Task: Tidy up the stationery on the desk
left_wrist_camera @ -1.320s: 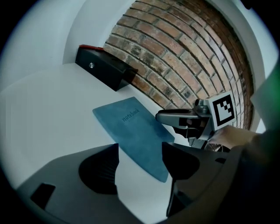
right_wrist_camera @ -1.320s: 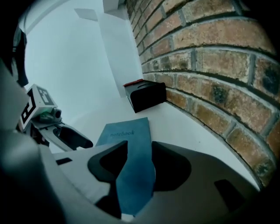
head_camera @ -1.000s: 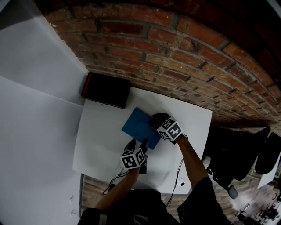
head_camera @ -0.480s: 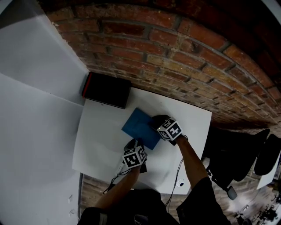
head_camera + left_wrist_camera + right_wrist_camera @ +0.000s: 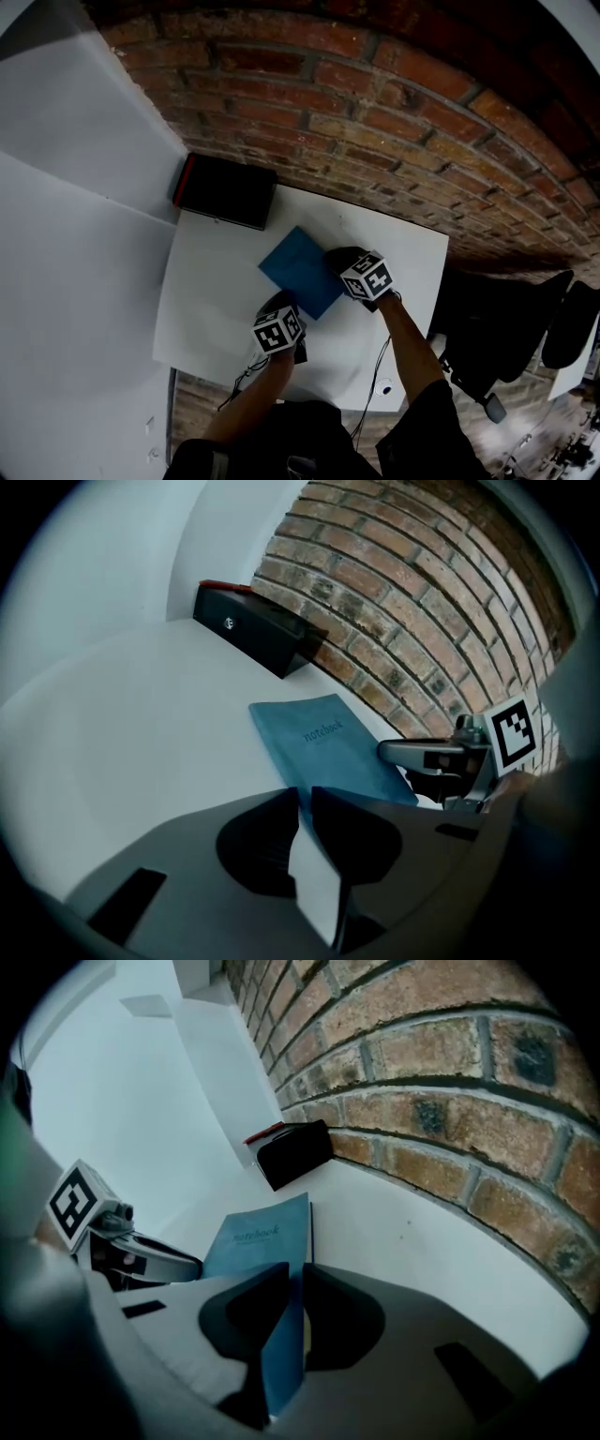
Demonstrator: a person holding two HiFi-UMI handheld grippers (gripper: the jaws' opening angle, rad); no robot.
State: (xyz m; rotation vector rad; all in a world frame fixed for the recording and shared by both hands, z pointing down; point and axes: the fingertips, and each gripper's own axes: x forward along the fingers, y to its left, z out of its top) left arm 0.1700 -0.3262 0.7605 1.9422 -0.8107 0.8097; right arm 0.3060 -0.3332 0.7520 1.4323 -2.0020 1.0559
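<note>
A blue notebook (image 5: 300,270) lies flat in the middle of the white desk (image 5: 206,300). In the head view my left gripper (image 5: 289,304) is at its near corner and my right gripper (image 5: 331,259) at its right edge. In the left gripper view that corner (image 5: 328,742) runs in between the jaws of the left gripper (image 5: 303,799), which have just been closing on its pale edge. In the right gripper view the jaws of the right gripper (image 5: 295,1274) have just been closing, and a strip of the blue cover (image 5: 262,1232) stands pinched between them.
A black box with a red edge (image 5: 225,192) stands at the desk's back left corner, against the brick wall (image 5: 394,112). White partitions (image 5: 75,234) close off the left side. A black chair (image 5: 497,337) stands to the right. Cables (image 5: 380,370) hang at the front edge.
Both pairs of jaws have gone from wide open to closed on the notebook. The left gripper has shifted slightly toward the near left. The notebook stays on the desk.
</note>
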